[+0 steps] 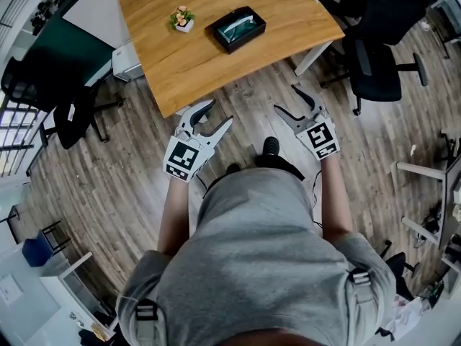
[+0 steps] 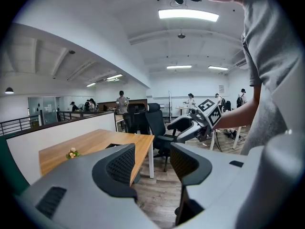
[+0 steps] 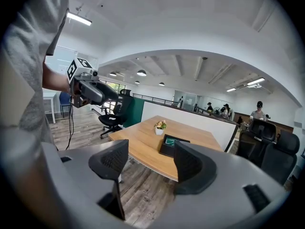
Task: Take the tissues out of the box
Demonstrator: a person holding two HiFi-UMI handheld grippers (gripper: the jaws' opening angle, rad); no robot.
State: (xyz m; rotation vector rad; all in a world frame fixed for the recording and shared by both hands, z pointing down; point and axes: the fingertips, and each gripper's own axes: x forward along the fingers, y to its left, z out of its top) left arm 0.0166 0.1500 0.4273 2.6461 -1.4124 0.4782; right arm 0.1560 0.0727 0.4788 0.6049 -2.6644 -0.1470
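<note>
A dark tissue box (image 1: 236, 29) with a pale tissue showing in its top opening lies on the wooden table (image 1: 216, 56); the right gripper view shows the same box (image 3: 171, 145) beyond the jaws. My left gripper (image 1: 216, 118) is held open over the floor, short of the table's near edge, with nothing between its fingers. My right gripper (image 1: 295, 101) is also open and empty, near the table's right front corner. From the left gripper view, the open jaws (image 2: 153, 162) frame the table (image 2: 95, 144) and the right gripper (image 2: 200, 123).
A small white pot of flowers (image 1: 183, 19) stands left of the box on the table. Black office chairs (image 1: 374, 56) stand to the right and another (image 1: 68, 110) to the left. The floor is wood plank. People stand far off in the room.
</note>
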